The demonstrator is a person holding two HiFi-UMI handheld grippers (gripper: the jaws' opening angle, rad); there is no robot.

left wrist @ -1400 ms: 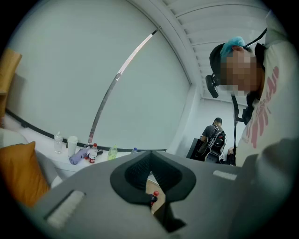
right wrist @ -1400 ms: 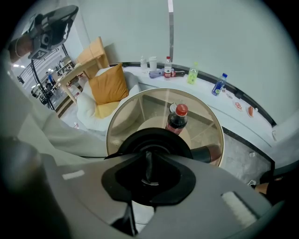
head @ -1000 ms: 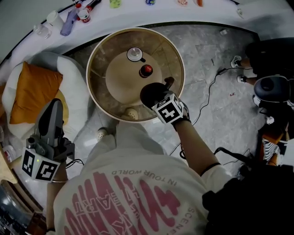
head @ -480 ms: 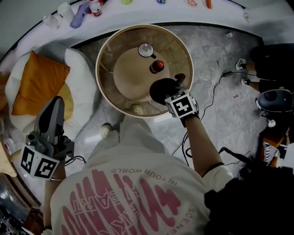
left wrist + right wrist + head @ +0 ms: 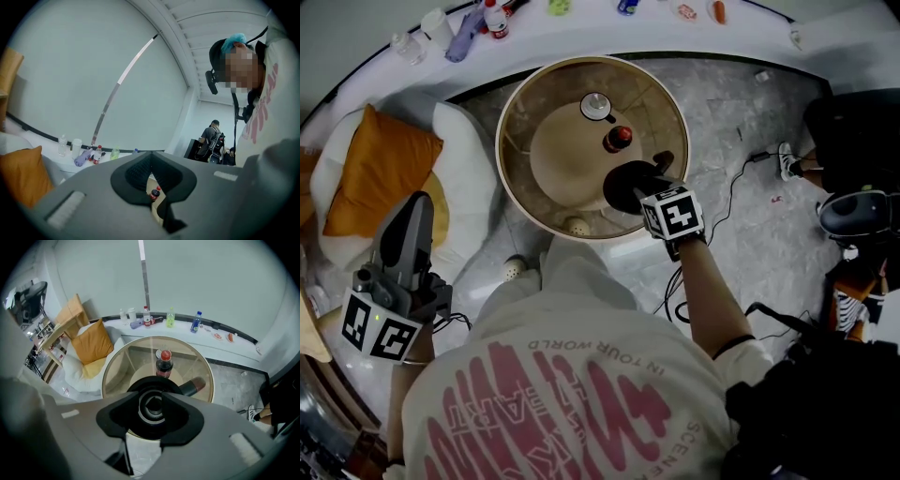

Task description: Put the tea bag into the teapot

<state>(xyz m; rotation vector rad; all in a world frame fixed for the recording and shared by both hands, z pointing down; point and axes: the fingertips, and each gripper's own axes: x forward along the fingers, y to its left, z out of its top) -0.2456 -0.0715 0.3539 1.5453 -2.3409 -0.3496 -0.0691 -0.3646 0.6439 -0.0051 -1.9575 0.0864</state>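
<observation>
Item, task piece: teapot (image 5: 154, 383), black, matte, round-bodied, with a stubby straight handle (image 5: 196, 386) angled off to one side; it stands on the round glass counter (image 5: 667, 103), near the edge closest to you. Its circular mouth shows as a pale ring with a dark inside, and the tea bag cannot be made out there or anywhere else. Your right gripper (image 5: 152, 398) hangs directly over that mouth, its black padded fingers a little spread, with the ring visible through the gap. Your left gripper (image 5: 151, 166) is held well off to the side, over the white seat; its ribbed black fingers are pressed together at the tips with nothing between them. Also on the counter: a dark cola bottle (image 5: 163, 364), red-capped and upright, just beyond the teapot, and a small white round item (image 5: 597, 105) farther back. Beneath the glass, a tan disc-shaped shelf (image 5: 562, 155). Beside the counter, an orange square cushion (image 5: 380, 169), soft and matte
</observation>
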